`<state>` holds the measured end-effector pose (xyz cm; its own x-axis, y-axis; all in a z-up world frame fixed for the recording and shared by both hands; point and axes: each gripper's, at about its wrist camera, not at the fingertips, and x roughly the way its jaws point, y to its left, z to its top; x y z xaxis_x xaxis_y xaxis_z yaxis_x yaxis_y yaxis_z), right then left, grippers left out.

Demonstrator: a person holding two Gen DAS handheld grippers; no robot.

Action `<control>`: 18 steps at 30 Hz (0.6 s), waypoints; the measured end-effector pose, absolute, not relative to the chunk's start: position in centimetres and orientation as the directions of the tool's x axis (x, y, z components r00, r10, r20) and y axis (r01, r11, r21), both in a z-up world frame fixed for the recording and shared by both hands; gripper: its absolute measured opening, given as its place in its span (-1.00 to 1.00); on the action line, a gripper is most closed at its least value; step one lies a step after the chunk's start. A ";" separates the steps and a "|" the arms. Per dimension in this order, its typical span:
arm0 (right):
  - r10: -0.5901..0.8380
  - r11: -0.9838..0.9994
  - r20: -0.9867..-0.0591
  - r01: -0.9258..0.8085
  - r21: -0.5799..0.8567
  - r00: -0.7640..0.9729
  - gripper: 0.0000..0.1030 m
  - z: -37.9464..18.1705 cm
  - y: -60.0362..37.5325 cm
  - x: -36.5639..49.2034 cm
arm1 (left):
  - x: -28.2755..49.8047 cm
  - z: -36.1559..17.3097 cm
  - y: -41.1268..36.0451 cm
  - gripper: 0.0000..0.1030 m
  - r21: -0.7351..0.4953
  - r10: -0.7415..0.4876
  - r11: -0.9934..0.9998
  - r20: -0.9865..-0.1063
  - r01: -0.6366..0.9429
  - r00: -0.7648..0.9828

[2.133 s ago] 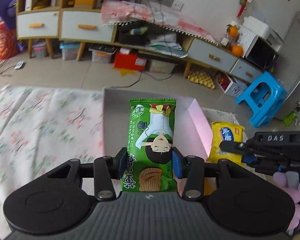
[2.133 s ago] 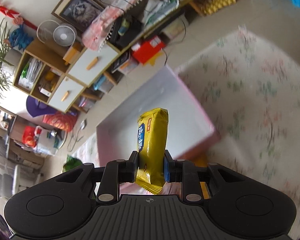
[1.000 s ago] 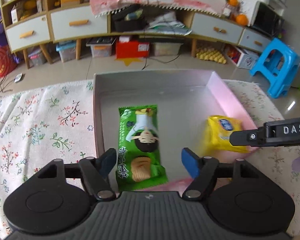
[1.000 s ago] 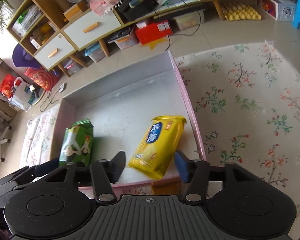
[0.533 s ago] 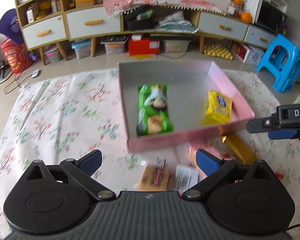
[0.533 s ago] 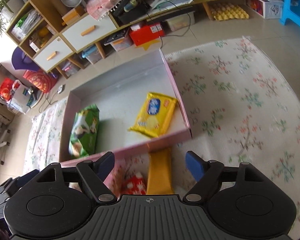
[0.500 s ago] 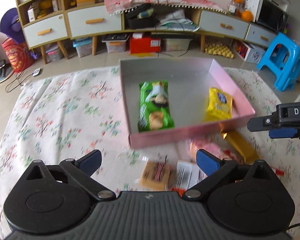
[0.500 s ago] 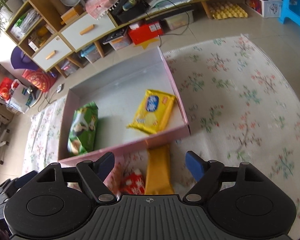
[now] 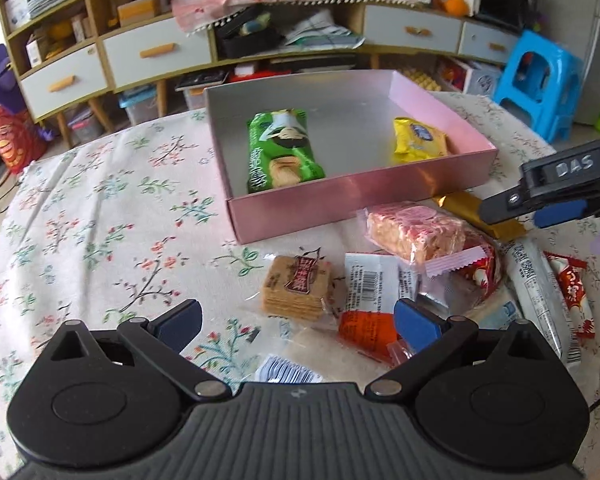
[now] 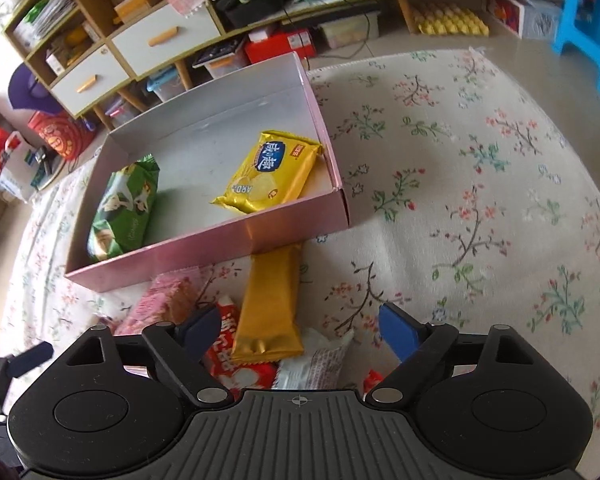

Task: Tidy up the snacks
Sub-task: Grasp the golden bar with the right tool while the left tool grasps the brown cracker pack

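Left wrist view, left claw (image 9: 296, 324) spread, above snacks (image 9: 380, 276)

Floral-clothed table (image 9: 100, 208) under pink box (image 9: 340, 196) and loose snack packets (image 9: 420, 264)

1. One pink box (image 9: 340, 196) stands on the floral cloth (image 9: 100, 208).
2. Two snack packs lie inside the box: one green pack (image 9: 282, 150) and one yellow pack (image 9: 418, 140).
3. One gold bar (image 10: 270, 300) lies just outside the box's near wall.
4. One clear pack of tan crackers (image 9: 298, 286) lies in the loose pile.
5. One pink-and-tan rice-cake pack (image 9: 416, 232) lies in the pile.
6. One orange wrapper (image 9: 366, 328) shows in the pile, and one long white stick pack (image 9: 536, 288) beside one red-and-white pack (image 9: 572, 292).
7. More wrappers lie underneath; their number cannot be told.
8. Two grippers are in view: the left gripper (image 9: 298, 322) and the right gripper (image 10: 300, 324), each with jaws spread wide.
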<state>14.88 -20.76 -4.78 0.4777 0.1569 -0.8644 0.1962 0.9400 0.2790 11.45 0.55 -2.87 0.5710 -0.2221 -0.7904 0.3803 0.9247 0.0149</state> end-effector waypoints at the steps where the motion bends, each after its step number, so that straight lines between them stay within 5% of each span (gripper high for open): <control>1: 0.164 0.940 -0.859 0.187 0.285 0.484 0.71 -5.1 -20.7 14.9 | 11.5 -3.1 0.6 0.99 0.009 -0.232 0.923 -0.783 0.384 0.578; 11: 0.146 0.972 -0.805 0.067 0.224 0.575 0.82 -6.5 -19.6 14.9 | 11.5 -4.1 1.6 0.58 -0.068 -0.281 0.934 -0.747 0.351 0.602; 18: 0.133 0.981 -0.800 0.040 0.192 0.585 0.76 -6.5 -19.0 15.2 | 11.9 -4.0 2.3 -0.15 -0.133 -0.315 0.932 -0.759 0.338 0.570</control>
<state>15.17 -19.01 -6.45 0.5854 0.1327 -0.7998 0.0404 0.9805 0.1922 11.86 2.33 -3.95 0.5698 -0.3148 -0.7591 0.3379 0.9318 -0.1328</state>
